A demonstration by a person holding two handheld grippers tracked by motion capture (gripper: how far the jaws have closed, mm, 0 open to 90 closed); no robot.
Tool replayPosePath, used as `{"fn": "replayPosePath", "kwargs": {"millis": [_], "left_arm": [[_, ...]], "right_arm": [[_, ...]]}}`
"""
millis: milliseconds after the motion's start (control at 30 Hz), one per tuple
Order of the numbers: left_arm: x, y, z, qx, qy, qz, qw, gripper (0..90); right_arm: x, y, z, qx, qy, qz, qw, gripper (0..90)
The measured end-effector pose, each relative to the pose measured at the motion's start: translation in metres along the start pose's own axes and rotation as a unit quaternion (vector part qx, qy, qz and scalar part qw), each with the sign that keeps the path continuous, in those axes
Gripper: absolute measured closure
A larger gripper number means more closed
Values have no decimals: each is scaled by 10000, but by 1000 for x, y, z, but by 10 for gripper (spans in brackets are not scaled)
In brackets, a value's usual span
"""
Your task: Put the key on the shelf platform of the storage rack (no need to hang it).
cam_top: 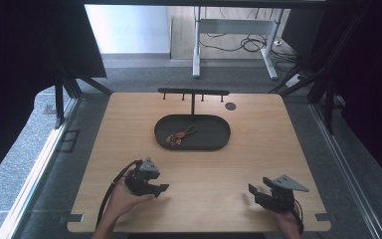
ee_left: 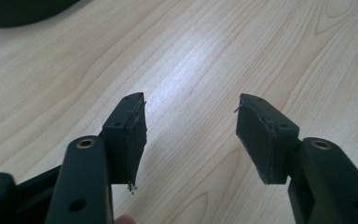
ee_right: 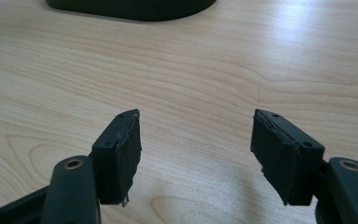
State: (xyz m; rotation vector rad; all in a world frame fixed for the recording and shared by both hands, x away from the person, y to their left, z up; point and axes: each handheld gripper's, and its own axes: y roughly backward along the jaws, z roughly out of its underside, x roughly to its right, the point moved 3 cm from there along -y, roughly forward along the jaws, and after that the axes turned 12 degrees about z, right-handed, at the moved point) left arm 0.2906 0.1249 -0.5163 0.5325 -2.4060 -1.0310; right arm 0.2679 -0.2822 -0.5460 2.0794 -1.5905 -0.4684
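Observation:
A dark oval tray (cam_top: 214, 142) lies in the middle of the wooden table, with a small brown and red keychain-like item (cam_top: 180, 136) inside it. Behind the tray stands a black T-shaped rack (cam_top: 193, 92) with hooks. My left gripper (cam_top: 160, 189) rests low at the front left, held in a hand, open with nothing between its jaws (ee_left: 191, 133). At the front right my right gripper (cam_top: 252, 191) is likewise open and empty (ee_right: 196, 149). The tray's edge (ee_right: 135, 8) shows at the top of the right gripper view and at the top left corner (ee_left: 14, 11) of the left gripper view.
The light wood table (cam_top: 204, 199) has bare surface between the grippers and the tray. A small dark round disc (cam_top: 230, 106) lies at the back right of the rack. Beyond the table are grey carpet, a white desk frame (cam_top: 234, 30) and cables.

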Motion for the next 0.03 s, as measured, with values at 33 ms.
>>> {"fn": "replayPosePath", "kwargs": {"millis": [33], "left_arm": [[0,0,1,7,20,-3,10000,422]], "right_arm": [[1,1,-1,9,-26,19,10000,337]]}}
